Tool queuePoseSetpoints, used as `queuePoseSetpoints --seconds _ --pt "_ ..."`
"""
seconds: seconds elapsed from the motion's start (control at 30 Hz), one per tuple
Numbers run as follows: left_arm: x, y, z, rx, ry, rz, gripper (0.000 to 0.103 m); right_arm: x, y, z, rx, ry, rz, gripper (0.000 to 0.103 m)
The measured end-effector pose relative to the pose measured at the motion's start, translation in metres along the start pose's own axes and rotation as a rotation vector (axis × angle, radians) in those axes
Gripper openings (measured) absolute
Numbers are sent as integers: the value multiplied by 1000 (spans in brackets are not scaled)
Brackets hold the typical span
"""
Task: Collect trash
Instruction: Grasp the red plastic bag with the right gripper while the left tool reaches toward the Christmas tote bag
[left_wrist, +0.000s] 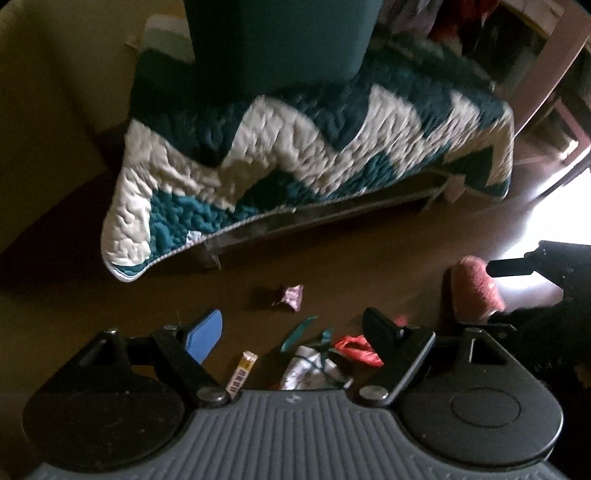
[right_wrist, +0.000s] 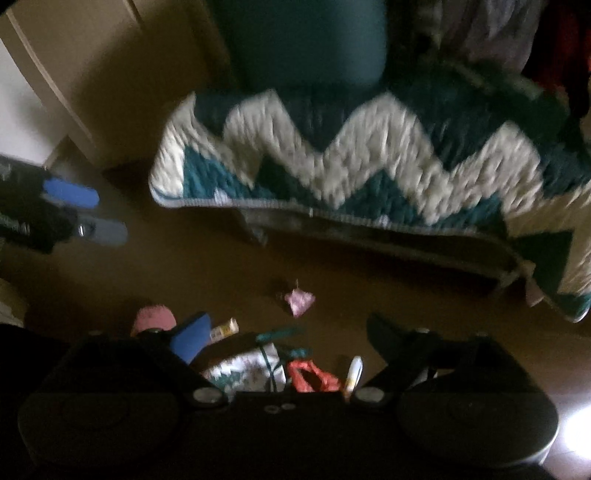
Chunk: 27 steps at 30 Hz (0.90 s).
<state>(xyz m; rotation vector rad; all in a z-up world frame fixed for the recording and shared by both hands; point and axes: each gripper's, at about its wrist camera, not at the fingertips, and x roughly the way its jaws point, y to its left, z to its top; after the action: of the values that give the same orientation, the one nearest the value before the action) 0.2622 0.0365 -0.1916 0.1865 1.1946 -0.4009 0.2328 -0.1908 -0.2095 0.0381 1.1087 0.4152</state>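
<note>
Dim room, brown floor (left_wrist: 332, 258). L gripper (left_wrist: 295, 325) is seen w/ jaws spread wide, nothing pinched; one blue pad (left_wrist: 205, 334) & one dark finger (left_wrist: 380, 328) are pointed steeply down at the floor litter. R gripper (right_wrist: 288, 332) is likewise spread wide, nothing between its pads; the R wrist view is blurred.

Trash is scattered on the floor near both grippers: a crumpled pink/purple wrapper (left_wrist: 290, 297) lies apart, a bit further toward the bed; a small yellow-white packet (left_wrist: 243, 371) is seen just beside the L gripper's blue pad; a white printed bag w/ teal handles (left_wrist: 310, 360) lies between the L fingers in view, w/ a red wrapper (left_wrist: 356, 349) touching or just beside it. In the R wrist view a white tube-like item (right_wrist: 354, 373) is seen beside the red wrapper; exact type can't be told.

A pink fuzzy slipper (left_wrist: 476, 288) is seen to the R. A teal-and-white zigzag quilt (left_wrist: 295, 147) is draped over the bed edge, w/ a teal pillow (left_wrist: 280, 37) on top.
</note>
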Motion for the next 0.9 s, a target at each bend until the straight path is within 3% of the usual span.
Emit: queuePoseSetpoints --seconds 0.23,0.43,0.6,0.77,0.9 --pt "97 43 -2 -16 140 -27 84 81 -3 -24 -56 178 -10 92" --pt "186 65 -27 -32 290 -55 84 145 -11 -42 -124 317 -24 92" --pt "245 50 -50 64 415 -110 84 192 -14 -58 -190 417 -7 90" --pt "301 19 -75 221 525 -107 84 236 -14 -79 -286 520 -5 85" --pt "327 4 -97 269 587 -129 84 256 -19 -90 -290 577 9 82"
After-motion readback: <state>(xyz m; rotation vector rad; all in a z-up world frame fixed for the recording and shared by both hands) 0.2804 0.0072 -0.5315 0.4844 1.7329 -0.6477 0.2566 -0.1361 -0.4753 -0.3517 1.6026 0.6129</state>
